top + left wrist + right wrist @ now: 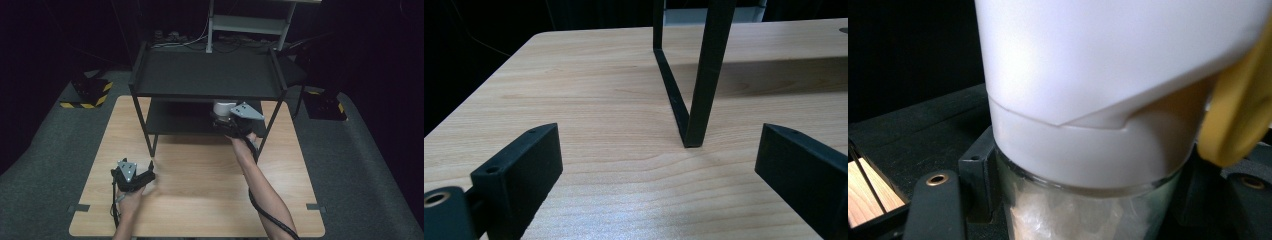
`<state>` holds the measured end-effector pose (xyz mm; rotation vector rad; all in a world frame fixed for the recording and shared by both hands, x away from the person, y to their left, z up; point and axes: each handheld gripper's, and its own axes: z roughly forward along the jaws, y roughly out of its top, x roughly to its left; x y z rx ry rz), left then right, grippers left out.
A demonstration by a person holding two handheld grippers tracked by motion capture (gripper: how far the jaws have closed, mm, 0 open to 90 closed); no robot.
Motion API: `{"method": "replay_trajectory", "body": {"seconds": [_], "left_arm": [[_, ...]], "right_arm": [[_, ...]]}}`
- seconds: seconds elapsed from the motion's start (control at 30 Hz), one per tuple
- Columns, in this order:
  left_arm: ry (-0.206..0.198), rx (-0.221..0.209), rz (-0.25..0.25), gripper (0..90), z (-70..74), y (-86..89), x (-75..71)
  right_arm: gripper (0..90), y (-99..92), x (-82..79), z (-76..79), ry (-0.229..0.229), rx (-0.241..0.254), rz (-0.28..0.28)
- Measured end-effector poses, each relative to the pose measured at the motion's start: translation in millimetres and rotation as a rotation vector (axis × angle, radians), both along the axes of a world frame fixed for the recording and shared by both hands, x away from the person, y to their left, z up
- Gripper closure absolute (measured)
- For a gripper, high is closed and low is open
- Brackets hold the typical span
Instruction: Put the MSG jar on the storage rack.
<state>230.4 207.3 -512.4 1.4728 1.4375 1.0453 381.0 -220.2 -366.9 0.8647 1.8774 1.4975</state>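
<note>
Black tools point(150, 176), grey triangular plates point(126, 170)

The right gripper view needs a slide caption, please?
Right tool clamps a clear jar with a white lid over the black shelf.

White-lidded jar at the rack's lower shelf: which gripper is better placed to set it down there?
Right. The right gripper is shut on the jar at the lower shelf; the left gripper is open at the rack's front leg.
</note>
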Motion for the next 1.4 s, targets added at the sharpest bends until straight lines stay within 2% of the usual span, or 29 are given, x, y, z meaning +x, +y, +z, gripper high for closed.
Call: {"method": "replay_trajectory", "body": {"seconds": [0.17, 0.3, 0.4, 0.57, 0.8, 0.87, 0.97, 1.07, 1.13, 1.17, 1.23, 1.27, 1.3, 1.33, 1.37, 1.4], "left_arm": [[0.000, 0.003, 0.000, 5.2, -0.1, -0.3, 0.1], [0.000, 0.004, 0.000, 5.2, -0.1, -0.3, 0.1], [0.000, 0.001, -0.001, 5.2, -0.1, 0.1, 0.1], [-0.002, -0.002, -0.001, 5.2, -0.3, 0.4, -0.1], [-0.003, -0.003, -0.001, 5.2, -0.3, 0.5, -0.3], [-0.001, -0.003, -0.001, 5.2, 0.0, 0.4, -0.1], [0.004, 0.002, -0.002, 5.2, 0.4, 0.2, 0.2], [0.004, 0.003, -0.002, 5.2, 0.3, -0.1, 0.4], [0.004, 0.004, -0.002, 5.2, 0.3, -0.1, 0.4], [0.005, 0.004, -0.003, 5.2, 0.4, -0.3, 0.5], [0.007, 0.007, -0.004, 5.2, 0.5, -0.5, 0.7], [0.007, 0.007, -0.004, 5.2, 0.5, -0.5, 0.7], [0.008, 0.012, -0.005, 5.2, 0.7, -0.7, 0.9], [0.008, 0.012, -0.005, 5.2, 0.7, -0.7, 0.9], [0.011, 0.015, -0.005, 5.2, 0.9, -1.3, 1.1], [0.011, 0.015, -0.005, 5.2, 0.9, -1.3, 1.1]], "right_arm": [[29.5, -3.4, 1.0, -0.9, 0.014, 0.018, 0.002], [21.4, -1.2, 2.7, 1.8, 0.024, -0.017, 0.016], [17.9, -0.1, -0.4, 1.4, 0.007, -0.033, 0.015], [14.6, -6.2, -14.5, -1.9, -0.020, -0.071, -0.005], [14.4, -32.3, -35.0, -14.1, -0.013, -0.056, -0.006], [14.4, -48.2, -49.9, -25.0, -0.007, -0.058, 0.019], [14.4, -61.4, -64.8, -38.0, 0.000, -0.066, 0.042], [14.5, -76.3, -82.9, -56.1, 0.031, -0.086, 0.038], [14.5, -80.0, -86.2, -61.2, 0.040, -0.086, 0.034], [14.6, -89.9, -93.3, -74.6, 0.065, -0.090, 0.011], [14.6, -100.3, -98.8, -88.8, 0.096, -0.088, -0.032], [14.6, -100.3, -98.8, -88.8, 0.096, -0.088, -0.032], [14.6, -108.1, -101.6, -98.5, 0.117, -0.081, -0.070], [14.6, -108.1, -101.6, -98.5, 0.117, -0.081, -0.070], [14.6, -115.9, -104.3, -108.4, 0.121, -0.076, -0.110], [14.6, -115.9, -104.3, -108.4, 0.121, -0.076, -0.110]]}}
